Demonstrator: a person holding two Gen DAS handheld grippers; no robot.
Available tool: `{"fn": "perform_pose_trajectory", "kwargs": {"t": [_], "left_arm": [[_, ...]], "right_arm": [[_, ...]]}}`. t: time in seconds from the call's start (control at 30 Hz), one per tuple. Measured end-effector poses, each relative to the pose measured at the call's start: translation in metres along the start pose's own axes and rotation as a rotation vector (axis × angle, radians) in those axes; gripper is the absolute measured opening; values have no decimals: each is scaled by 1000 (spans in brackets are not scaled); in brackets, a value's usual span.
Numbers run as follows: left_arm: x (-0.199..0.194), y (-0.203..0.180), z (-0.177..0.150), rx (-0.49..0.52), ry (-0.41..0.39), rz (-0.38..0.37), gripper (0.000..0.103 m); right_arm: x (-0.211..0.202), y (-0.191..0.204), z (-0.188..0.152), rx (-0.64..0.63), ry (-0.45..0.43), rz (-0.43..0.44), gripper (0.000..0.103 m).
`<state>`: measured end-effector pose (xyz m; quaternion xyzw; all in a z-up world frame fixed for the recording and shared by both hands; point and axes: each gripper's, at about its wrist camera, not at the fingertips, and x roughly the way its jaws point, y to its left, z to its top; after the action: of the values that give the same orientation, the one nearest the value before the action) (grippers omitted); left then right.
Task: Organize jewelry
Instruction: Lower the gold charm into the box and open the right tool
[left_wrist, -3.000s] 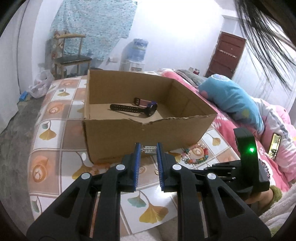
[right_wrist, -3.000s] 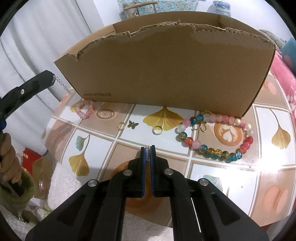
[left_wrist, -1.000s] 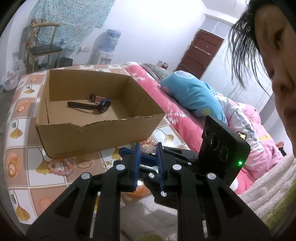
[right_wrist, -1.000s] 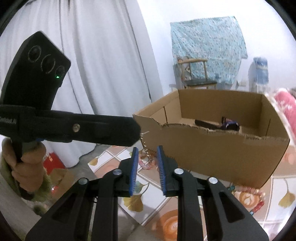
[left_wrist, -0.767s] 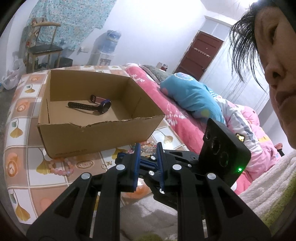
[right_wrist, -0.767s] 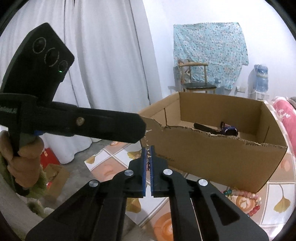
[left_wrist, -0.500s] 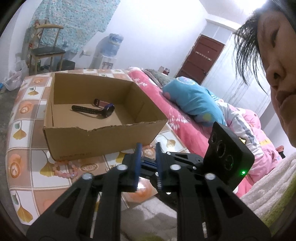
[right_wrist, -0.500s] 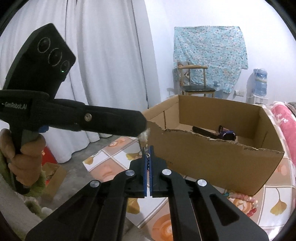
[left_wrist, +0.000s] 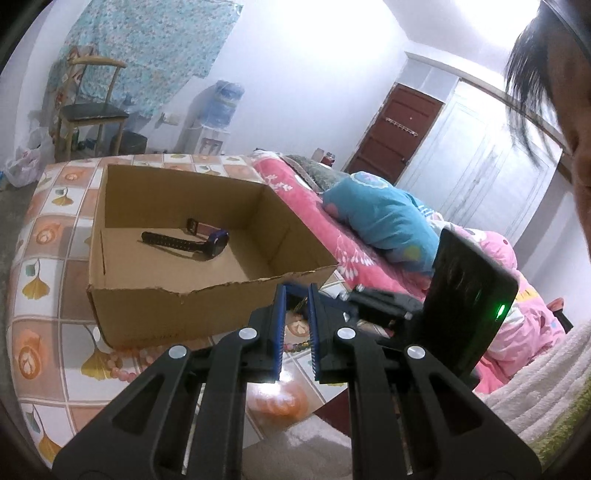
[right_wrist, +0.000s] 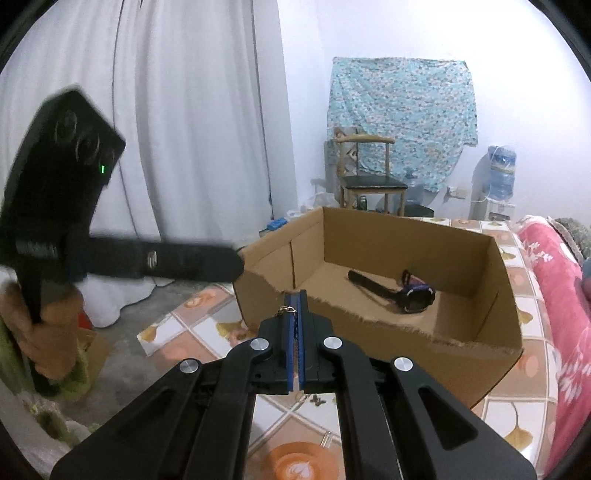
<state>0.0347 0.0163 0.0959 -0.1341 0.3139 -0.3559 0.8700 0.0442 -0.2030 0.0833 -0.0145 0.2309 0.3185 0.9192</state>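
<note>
Through the left wrist camera we see our left gripper (left_wrist: 295, 325) raised in front of the open brown cardboard box (left_wrist: 177, 310), its blue-padded jaws narrowly apart with nothing visible between them. Three seconds ago a thin metal chain hung from those pads; now the gap shows only the tiled, leaf-patterned tabletop (left_wrist: 48, 288). The right gripper (left_wrist: 325, 295) crosses just beyond our fingertips, higher than a second ago. Inside the box lies the black wristwatch with a purple strap (left_wrist: 192, 242), and the pink bead bracelet (left_wrist: 122, 365) rests on the tiles by the box's near wall.

Through the right wrist camera the jaws of the right gripper (right_wrist: 296, 321) are pressed together on the small metal chain (right_wrist: 286, 309), whose links poke out at the left of the pads; a second ago they stood apart around it. Only this view shows that chain, and the blurred left gripper (right_wrist: 236, 264) in a hand (right_wrist: 48, 328).
</note>
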Motion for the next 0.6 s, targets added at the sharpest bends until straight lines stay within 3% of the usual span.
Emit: {"fn": "perform_pose_trajectory", "kwargs": {"t": [0.27, 0.5, 0.6], "left_arm": [[-6, 11, -11, 5, -22, 76, 11], [3, 19, -30, 43, 29, 149, 14], [6, 23, -40, 46, 53, 181, 18]], "right_arm": [[14, -40, 57, 94, 79, 129, 2], [76, -48, 100, 65, 294, 143, 2], [123, -48, 107, 22, 455, 93, 2]]}}
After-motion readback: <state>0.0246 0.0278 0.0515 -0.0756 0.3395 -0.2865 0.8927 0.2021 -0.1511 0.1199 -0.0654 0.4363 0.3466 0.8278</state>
